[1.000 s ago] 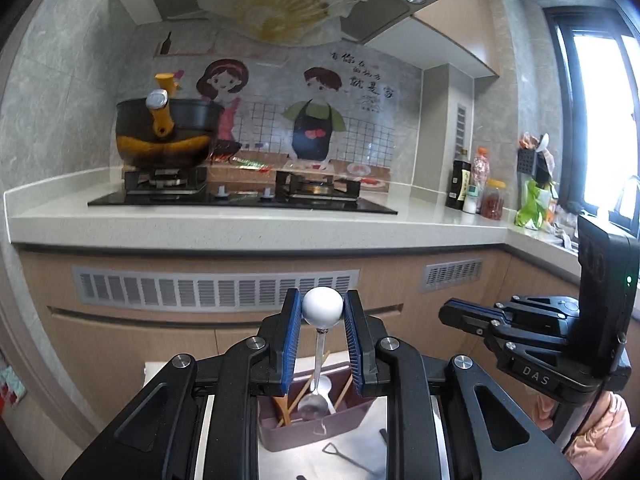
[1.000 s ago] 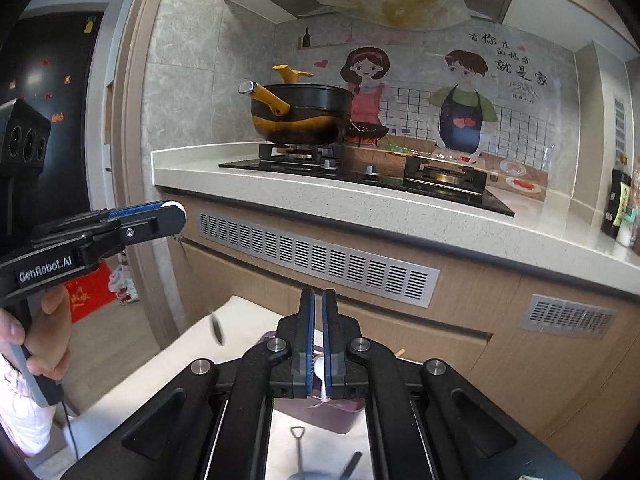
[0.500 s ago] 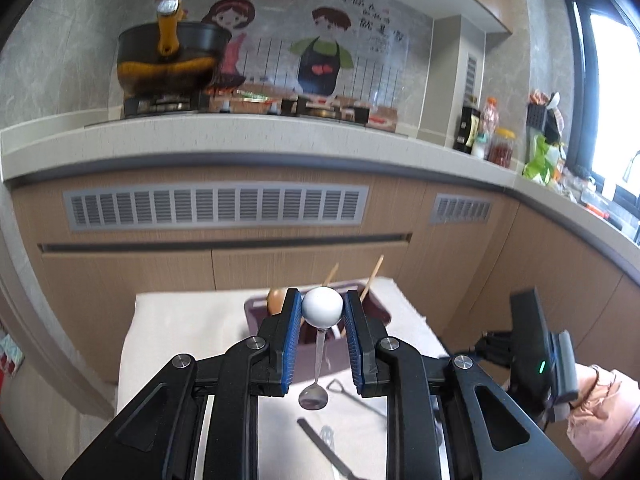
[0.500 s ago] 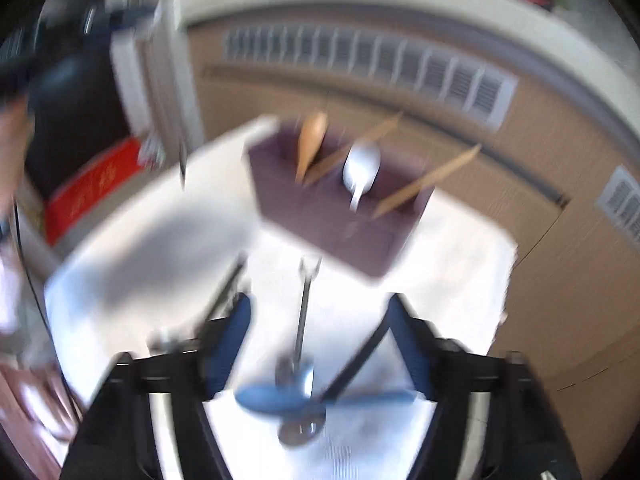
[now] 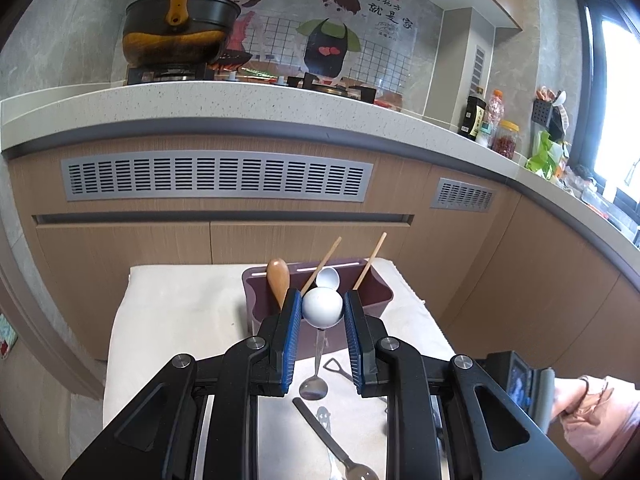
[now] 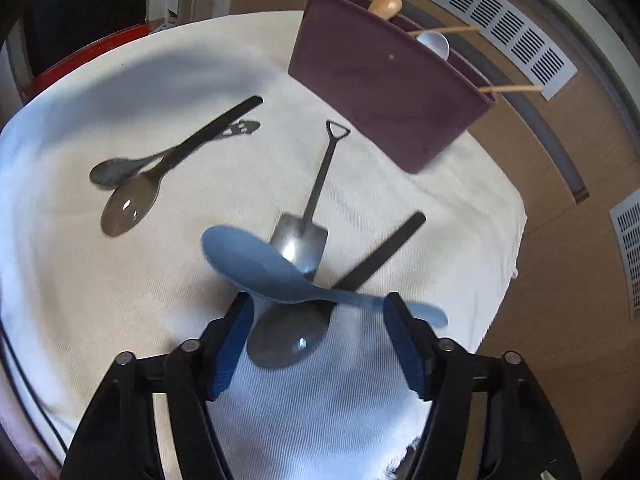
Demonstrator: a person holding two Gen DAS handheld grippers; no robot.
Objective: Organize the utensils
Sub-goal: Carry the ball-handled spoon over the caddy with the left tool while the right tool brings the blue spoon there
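Note:
My left gripper (image 5: 322,310) is shut on a metal spoon with a white ball end (image 5: 322,307); the spoon hangs bowl-down above the white cloth, just in front of the purple utensil box (image 5: 378,298). The box (image 6: 384,92) holds a wooden spoon, a white spoon and two chopsticks. My right gripper (image 6: 319,312) is open over a blue plastic spoon (image 6: 256,262) lying across the cloth; the spoon's handle lies between the jaws. A small shovel-shaped spoon (image 6: 310,224) and a dark-handled spoon (image 6: 296,332) lie under it.
Two more dark spoons (image 6: 160,172) lie on the cloth's left part. The cloth-covered table (image 6: 80,280) stands before wooden kitchen cabinets (image 5: 120,248) and a counter with a stove and pot (image 5: 178,44). The right gripper's body shows at the lower right (image 5: 520,380).
My left gripper with the spoon has tilted down and moved closer to the box. My right gripper has swung down to the cloth, opened, and now straddles the blue spoon.

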